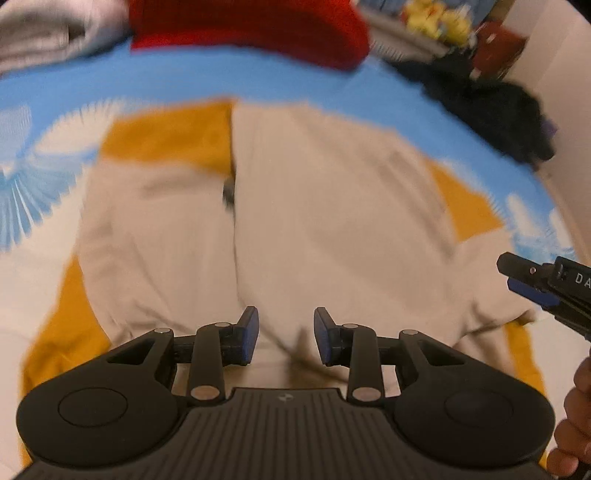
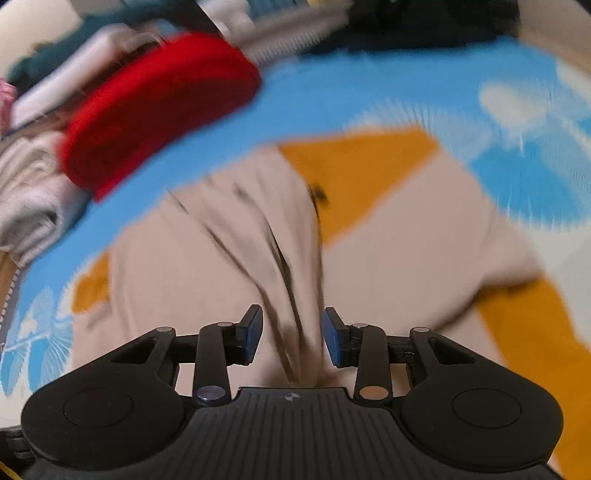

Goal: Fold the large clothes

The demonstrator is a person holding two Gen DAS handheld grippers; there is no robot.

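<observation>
Folding midway | beige garment (image 1: 332,221) spread mid-bed on blue sheet (image 1: 258,85), halves meeting, orange lining showing | left gripper (image 1: 286,336) released, right gripper (image 2: 293,336) released, ridge between jaws | remaining: further folds.

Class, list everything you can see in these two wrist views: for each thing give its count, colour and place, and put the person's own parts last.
Beige garment: one, beige, spread across the bed's middle, below both tools.
Mustard cloth: one, mustard yellow, under the beige garment, showing at its edges.
Bed sheet: one, blue with white print, under everything.
Red garment: one, red, folded, at the far edge.
Grey-white clothes: a pile, left of the red garment.
Dark clothes: a pile, black, far right.
Yellow soft toy: blurred, beyond the bed.
Left tool: one, black with blue pads, open.
Right tool: one, same, open over a beige fold.
Hand: one, lower right edge.
</observation>
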